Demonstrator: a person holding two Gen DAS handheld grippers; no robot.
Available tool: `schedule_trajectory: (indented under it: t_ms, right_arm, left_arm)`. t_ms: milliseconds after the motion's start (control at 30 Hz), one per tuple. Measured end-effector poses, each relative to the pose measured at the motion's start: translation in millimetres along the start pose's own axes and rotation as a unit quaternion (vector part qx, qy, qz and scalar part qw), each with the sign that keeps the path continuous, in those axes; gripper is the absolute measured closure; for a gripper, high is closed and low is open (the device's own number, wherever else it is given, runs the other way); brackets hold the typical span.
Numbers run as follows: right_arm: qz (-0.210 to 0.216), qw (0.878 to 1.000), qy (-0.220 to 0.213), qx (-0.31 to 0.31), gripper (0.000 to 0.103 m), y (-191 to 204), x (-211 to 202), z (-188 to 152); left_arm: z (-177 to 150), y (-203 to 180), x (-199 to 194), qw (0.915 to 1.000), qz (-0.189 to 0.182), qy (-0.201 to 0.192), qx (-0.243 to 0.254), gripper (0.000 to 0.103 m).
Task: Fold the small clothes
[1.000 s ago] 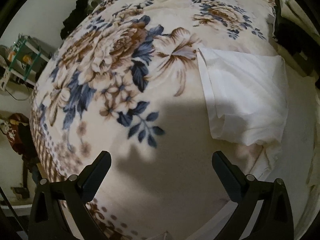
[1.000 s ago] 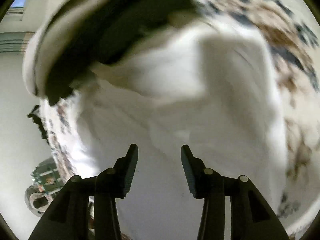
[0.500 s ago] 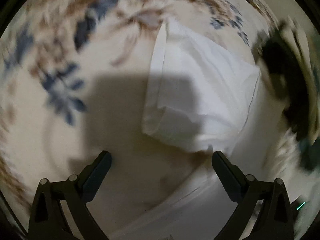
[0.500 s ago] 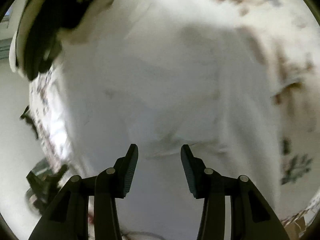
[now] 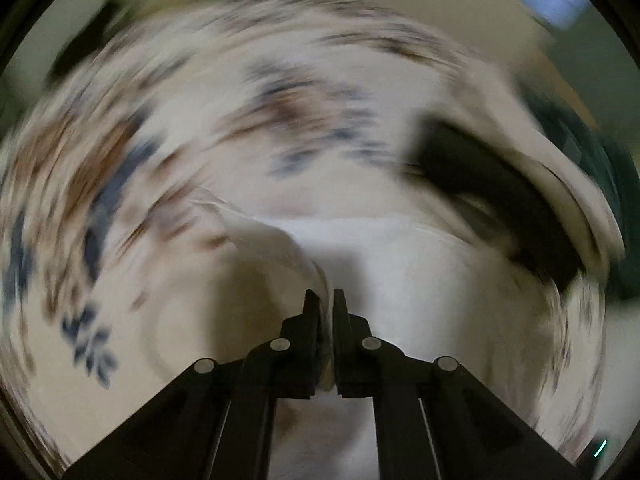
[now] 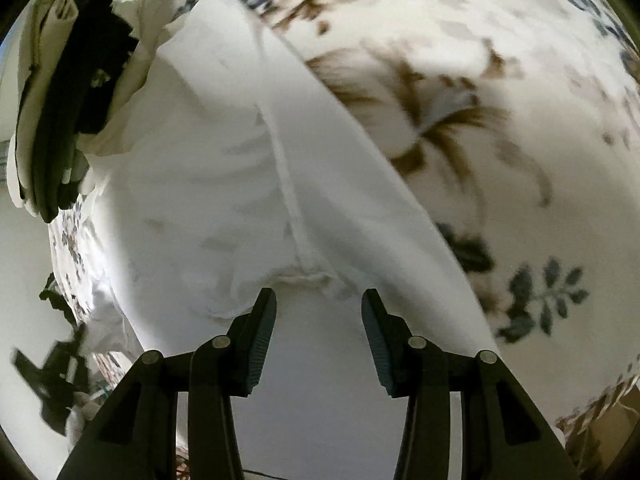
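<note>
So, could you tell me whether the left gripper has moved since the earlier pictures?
Yes: the left gripper has closed in on the white garment lying on the floral blanket, now pinching its edge.

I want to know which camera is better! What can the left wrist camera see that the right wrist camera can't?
Only the left wrist view shows the left tool shut on a fold of the white garment; the rest there is blurred.

Only the right wrist view shows the right tool open above the garment's raised seam, and a blue leaf sprig printed clearly.

Both show the white garment, the floral blanket under it and the stack of dark and cream clothes.
</note>
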State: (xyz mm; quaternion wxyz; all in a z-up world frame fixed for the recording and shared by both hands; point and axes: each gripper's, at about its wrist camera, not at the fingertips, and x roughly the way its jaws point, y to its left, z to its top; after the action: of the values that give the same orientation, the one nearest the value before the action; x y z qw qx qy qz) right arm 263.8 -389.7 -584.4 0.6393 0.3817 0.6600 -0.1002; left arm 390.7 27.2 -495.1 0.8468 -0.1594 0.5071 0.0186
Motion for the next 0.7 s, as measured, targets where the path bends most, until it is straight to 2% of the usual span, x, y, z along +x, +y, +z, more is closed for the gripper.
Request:
schedule_trajectory:
  t_ms: [33, 133, 233, 267, 300, 333, 367, 400, 433, 500, 567, 700]
  right_arm:
    - [0.0, 1.0, -0.002, 0.002, 0.056, -5.6, -3.0, 0.7]
    - [-0.001, 1.0, -0.005, 0.009, 0.056, -18.1, -10.8, -0.2]
    - [-0.003, 1.0, -0.004, 0.023, 0.056, -33.5, -23.3, 0.3]
    - [-0.003, 1.0, -0.005, 0.027, 0.056, -41.5, -31.1, 2.0]
    - [-0.002, 1.0, -0.007, 0.03, 0.056, -43.8, -36.6, 2.3]
    - [0.0, 0.999, -0.011, 0.031, 0.056, -49.8, -46.0, 4.0]
    - [0.001, 0.999, -0.014, 0.03, 0.056, -49.7, -49.9, 3.7]
    - [0.002, 0.999, -0.016, 0.028, 0.056, -52.9, -55.9, 4.9]
    - [0.002, 0.999, -0.018, 0.026, 0.056, -54.7, -61.5, 5.1]
    - [0.006, 1.0, -0.02, 0.02, 0.056, -62.2, -72.5, 6.7]
    - [0.009, 1.0, -0.02, 0.018, 0.056, -69.1, -80.4, 7.1]
    - [0.006, 1.0, -0.016, 0.02, 0.056, -70.7, -82.4, -1.5]
  left_arm:
    - [-4.3, -33.1, -0.3, 0.9984, -0.015, 0.005, 0.054, 0.099]
    - [-28.2, -96.5, 5.6, 0.9868, -0.054, 0.029, 0.149, 0.098]
    - [-66.3, -141.0, 19.2, 0.971, -0.057, 0.078, 0.218, 0.093]
    - [-79.7, -147.6, 21.5, 0.9662, -0.047, 0.09, 0.237, 0.088]
    - [-90.4, -147.9, 21.6, 0.9632, -0.037, 0.095, 0.249, 0.077]
    - [-96.3, -146.3, 20.1, 0.9626, -0.033, 0.096, 0.251, 0.071]
    - [-101.4, -140.4, 17.4, 0.9633, -0.027, 0.096, 0.249, 0.05]
    - [-105.4, -130.3, 14.6, 0.9651, -0.016, 0.097, 0.243, 0.023]
    - [-102.0, -122.6, 14.4, 0.9674, -0.006, 0.095, 0.235, 0.015]
    - [-98.7, -108.1, 12.2, 0.9713, 0.01, 0.087, 0.221, 0.013]
    - [-91.2, -94.7, 15.2, 0.9738, 0.044, 0.078, 0.209, 0.013]
    - [-65.6, -76.8, 47.9, 0.9748, 0.101, 0.069, 0.187, 0.013]
